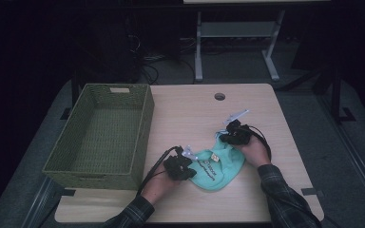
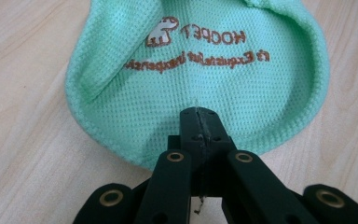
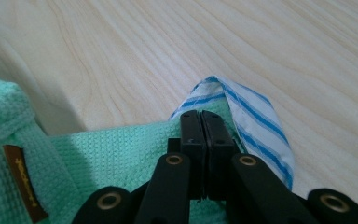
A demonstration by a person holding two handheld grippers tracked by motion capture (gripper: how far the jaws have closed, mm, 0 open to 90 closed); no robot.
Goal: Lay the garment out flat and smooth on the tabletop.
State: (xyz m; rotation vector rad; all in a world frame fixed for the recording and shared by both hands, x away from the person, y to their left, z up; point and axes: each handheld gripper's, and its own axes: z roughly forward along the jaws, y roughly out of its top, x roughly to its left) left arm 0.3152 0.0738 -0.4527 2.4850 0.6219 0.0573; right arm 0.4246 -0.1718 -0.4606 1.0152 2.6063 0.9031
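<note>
A mint-green waffle cloth point(image 1: 217, 167) with brown embroidered lettering lies crumpled on the wooden table point(image 1: 185, 114), between my two grippers. My left gripper point(image 1: 186, 167) is at its left edge. In the left gripper view the jaws meet on the near hem of the cloth point(image 2: 200, 70), so the left gripper point(image 2: 199, 112) is shut on it. My right gripper point(image 1: 231, 137) sits at the cloth's far right corner. There the right gripper point(image 3: 201, 114) is shut on the cloth point(image 3: 112, 154), next to its blue-and-white striped trim point(image 3: 256, 126). A brown label point(image 3: 21, 182) is sewn on.
A green woven basket point(image 1: 145, 128) stands open on the left part of the table, its inside bare. A round cable hole point(image 1: 219, 96) lies near the table's far edge. Bare wood stretches behind and to the right of the cloth.
</note>
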